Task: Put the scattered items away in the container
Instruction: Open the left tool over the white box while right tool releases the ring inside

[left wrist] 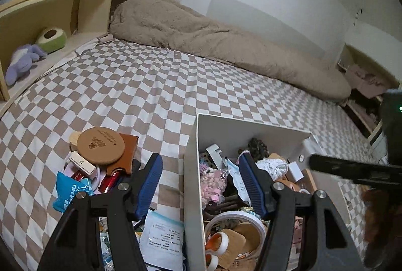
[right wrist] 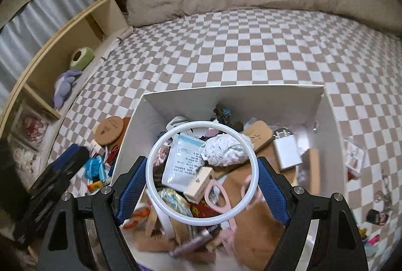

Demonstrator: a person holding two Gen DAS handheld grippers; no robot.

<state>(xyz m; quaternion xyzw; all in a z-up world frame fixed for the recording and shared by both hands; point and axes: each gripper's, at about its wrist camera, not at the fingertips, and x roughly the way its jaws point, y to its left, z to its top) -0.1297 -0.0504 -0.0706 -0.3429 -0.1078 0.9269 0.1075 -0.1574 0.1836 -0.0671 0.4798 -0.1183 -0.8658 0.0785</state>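
A white box [right wrist: 226, 100] stands on the checked bed, full of small items. My right gripper [right wrist: 201, 163] hangs over it, shut on a white ring [right wrist: 198, 123] that spans from one blue pad to the other. My left gripper [left wrist: 200, 157] stands open astride the box's left wall [left wrist: 193, 170], with nothing held. Left of the box lies a loose pile: a round cork coaster [left wrist: 100, 146], a blue packet [left wrist: 67, 193], red tubes and a white sachet [left wrist: 163, 238]. More loose bits lie right of the box, among them a clear packet [right wrist: 354, 157] and a keychain [right wrist: 377, 217].
A beige blanket [left wrist: 201, 37] runs along the wall at the far side of the bed. A wooden shelf [left wrist: 62, 9] at the left holds a green plush and a purple plush [left wrist: 20, 62]. Checked sheet [left wrist: 138, 85] stretches beyond the box.
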